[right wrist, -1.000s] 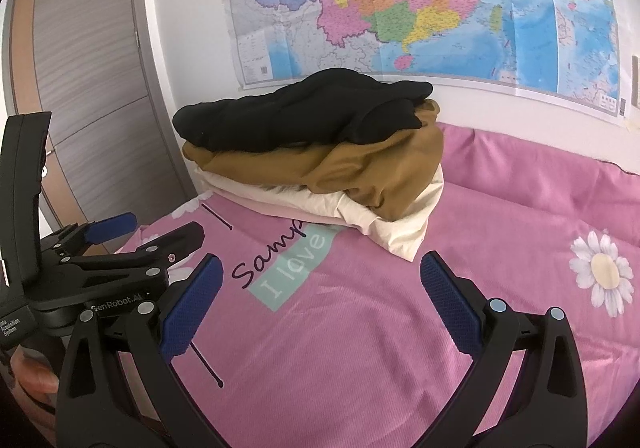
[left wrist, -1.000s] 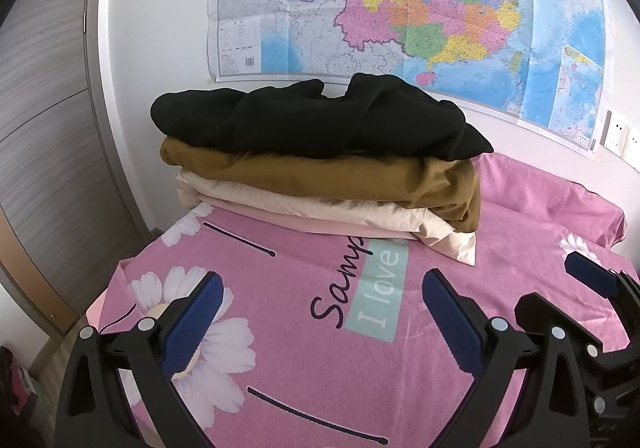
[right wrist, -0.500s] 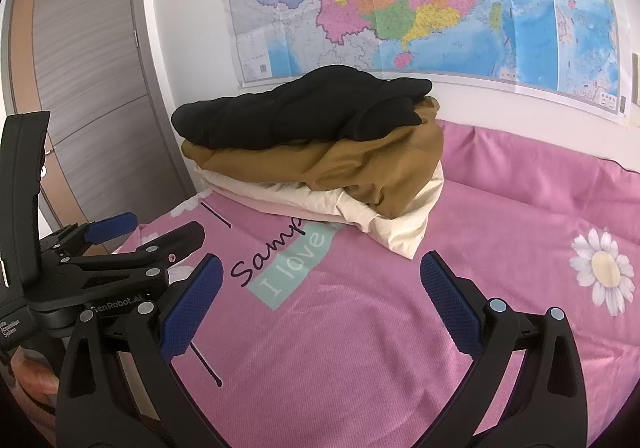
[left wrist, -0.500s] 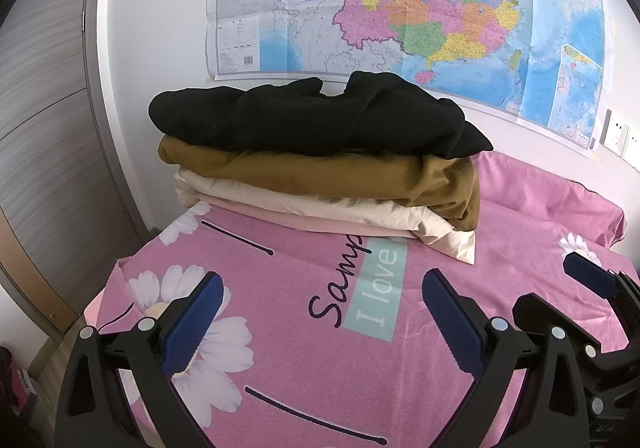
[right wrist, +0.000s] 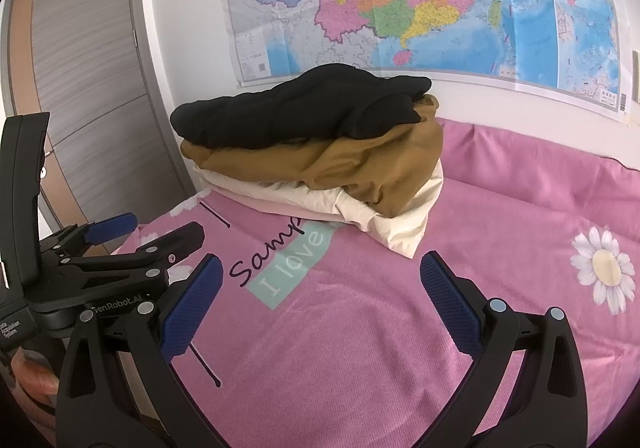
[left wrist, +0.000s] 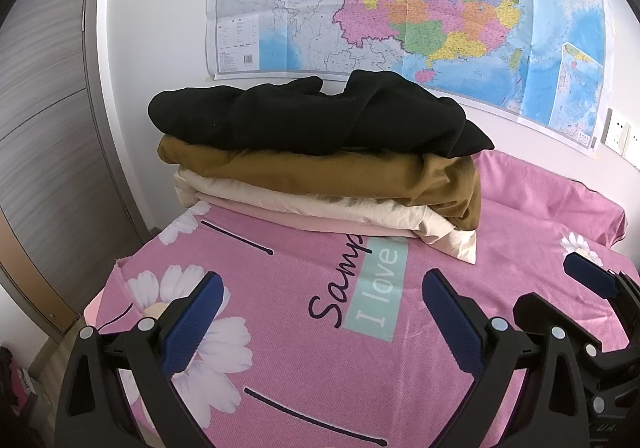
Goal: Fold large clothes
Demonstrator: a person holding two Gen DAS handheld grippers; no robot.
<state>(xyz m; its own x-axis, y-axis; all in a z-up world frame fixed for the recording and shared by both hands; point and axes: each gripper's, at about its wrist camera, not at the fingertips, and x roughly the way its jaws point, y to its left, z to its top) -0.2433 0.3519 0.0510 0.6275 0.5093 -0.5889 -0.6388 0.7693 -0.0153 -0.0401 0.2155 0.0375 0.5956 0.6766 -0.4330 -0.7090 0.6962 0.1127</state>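
Left wrist view: left tongs were spread wide, blue pads apart, gripping nothing, hovering above the pink daisy-print bed sheet. The stack of folded clothes sat at 12 o'clock from the tongs, well apart from them, against the white wall under the colourful paper wall map. Top layer was a rumpled black knit garment, below it a brown cotton garment, then a cream fabric garment, and a thin pale pink garment at the bottom. Right tongs' tip poked in at 3 o'clock.

Right wrist view: right tongs were also wide open and empty above the sheet. Same stack at 12 o'clock, leaning; the brown layer slumped over the cream one on its right side. The left tongs' body showed at 9 o'clock beside the grey panelled door.

Judged step: between garments, approaching the stack to take the next piece, probably the black one on top. Next move would call for both tongs to reach forward, pinch only the black layer at two edges, and lift it off without dragging the brown one, then spread it on the bare sheet in front.
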